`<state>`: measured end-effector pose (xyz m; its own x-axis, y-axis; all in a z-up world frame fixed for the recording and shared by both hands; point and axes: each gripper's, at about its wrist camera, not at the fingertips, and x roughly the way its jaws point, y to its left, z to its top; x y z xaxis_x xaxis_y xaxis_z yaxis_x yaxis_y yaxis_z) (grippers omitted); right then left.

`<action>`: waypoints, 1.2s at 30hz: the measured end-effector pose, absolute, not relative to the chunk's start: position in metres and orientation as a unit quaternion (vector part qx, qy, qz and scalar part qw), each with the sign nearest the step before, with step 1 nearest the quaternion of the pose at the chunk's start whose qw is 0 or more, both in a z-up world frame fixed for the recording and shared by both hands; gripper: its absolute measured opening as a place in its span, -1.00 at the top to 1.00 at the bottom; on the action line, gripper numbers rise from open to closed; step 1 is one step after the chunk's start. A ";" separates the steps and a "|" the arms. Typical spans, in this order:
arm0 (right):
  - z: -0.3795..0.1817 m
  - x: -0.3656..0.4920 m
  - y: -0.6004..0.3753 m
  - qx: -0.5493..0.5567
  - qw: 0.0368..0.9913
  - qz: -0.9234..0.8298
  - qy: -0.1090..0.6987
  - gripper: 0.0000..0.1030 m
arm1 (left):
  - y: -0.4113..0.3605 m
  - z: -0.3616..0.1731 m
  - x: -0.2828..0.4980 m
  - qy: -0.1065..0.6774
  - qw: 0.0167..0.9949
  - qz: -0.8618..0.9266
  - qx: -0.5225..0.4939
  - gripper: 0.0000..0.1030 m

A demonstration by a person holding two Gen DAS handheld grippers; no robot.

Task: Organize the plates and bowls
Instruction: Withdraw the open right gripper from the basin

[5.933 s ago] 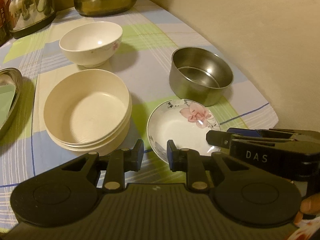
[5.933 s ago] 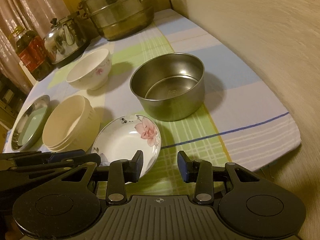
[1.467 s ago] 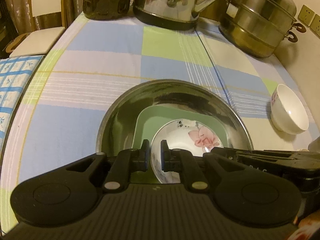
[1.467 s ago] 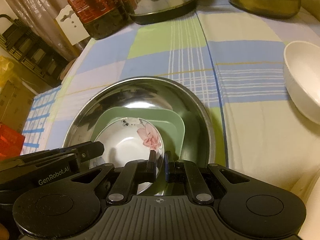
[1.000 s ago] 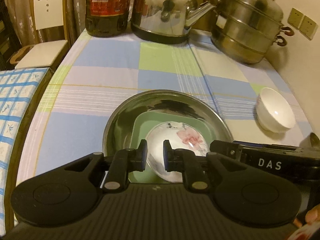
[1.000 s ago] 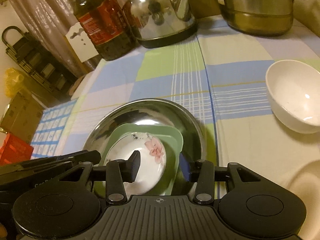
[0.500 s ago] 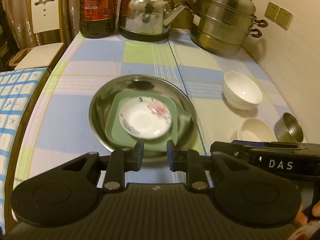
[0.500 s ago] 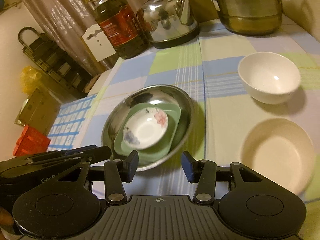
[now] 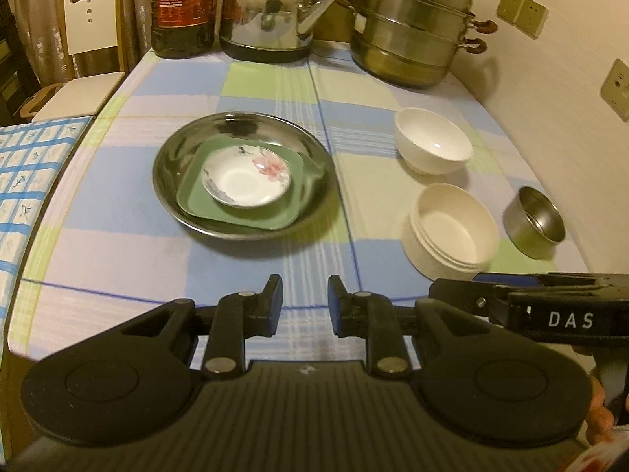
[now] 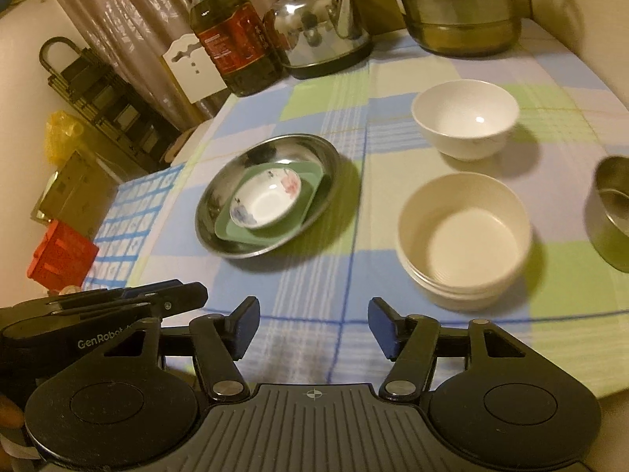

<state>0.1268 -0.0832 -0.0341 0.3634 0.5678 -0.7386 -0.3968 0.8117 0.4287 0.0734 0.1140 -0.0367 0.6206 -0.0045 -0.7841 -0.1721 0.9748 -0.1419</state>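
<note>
Stacking of the plates looked done: the floral saucer [image 9: 246,176] sat in the green square plate [image 9: 196,200], itself inside the steel dish [image 9: 169,181] left of centre on the bench [image 9: 118,263]. The left gripper [image 9: 304,301] hung empty, jaws slightly apart; the right gripper [image 10: 313,328] had just been opening its jaws, nothing between them. Rightward stood the cream bowl stack [image 9: 452,232], the white bowl [image 9: 432,141] and the steel cup [image 9: 534,226]; nesting these bowls probably came next, calling for a rim grasp.
</note>
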 end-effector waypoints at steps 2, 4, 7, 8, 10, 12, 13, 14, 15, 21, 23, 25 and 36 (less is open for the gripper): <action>-0.033 0.121 -0.093 0.088 0.822 0.291 0.482 -0.20 | 0.105 -0.035 0.067 0.431 0.896 0.045 -0.101 0.59; -0.032 0.117 -0.101 0.088 0.822 0.289 0.483 -0.20 | 0.097 -0.034 0.063 0.429 0.897 0.045 -0.101 0.58; -0.030 0.110 -0.114 0.082 0.821 0.289 0.485 -0.20 | 0.087 -0.033 0.055 0.425 0.898 0.044 -0.101 0.58; -0.029 0.107 -0.118 0.081 0.822 0.289 0.484 -0.20 | 0.084 -0.032 0.053 0.425 0.899 0.044 -0.101 0.58; -0.028 0.102 -0.126 0.076 0.823 0.291 0.482 -0.20 | 0.077 -0.031 0.049 0.424 0.899 0.045 -0.101 0.58; -0.028 0.098 -0.134 0.071 0.825 0.288 0.481 -0.20 | 0.070 -0.031 0.046 0.425 0.899 0.045 -0.100 0.58; -0.028 0.096 -0.137 0.069 0.826 0.288 0.480 -0.20 | 0.067 -0.031 0.044 0.424 0.899 0.045 -0.100 0.58; -0.028 0.094 -0.140 0.067 0.826 0.288 0.481 -0.20 | 0.063 -0.031 0.042 0.424 0.899 0.045 -0.099 0.58; -0.028 0.092 -0.144 0.065 0.826 0.287 0.480 -0.20 | 0.059 -0.030 0.040 0.424 0.899 0.044 -0.098 0.58; -0.028 0.081 -0.162 0.053 0.829 0.283 0.479 -0.20 | 0.039 -0.030 0.031 0.423 0.900 0.038 -0.094 0.58; -0.028 0.078 -0.168 0.051 0.830 0.282 0.478 -0.20 | 0.032 -0.030 0.029 0.424 0.900 0.036 -0.092 0.58; -0.028 0.076 -0.173 0.050 0.831 0.279 0.479 -0.20 | 0.027 -0.030 0.027 0.426 0.899 0.035 -0.092 0.58; -0.029 0.071 -0.201 0.054 0.836 0.263 0.478 -0.20 | 0.002 -0.027 0.023 0.424 0.901 0.028 -0.084 0.58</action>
<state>0.0709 -0.2010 -0.0291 0.4049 0.4920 -0.7707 -0.3888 0.8556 0.3419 0.0227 0.0024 -0.0270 0.6383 -0.0218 -0.7695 -0.1216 0.9842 -0.1287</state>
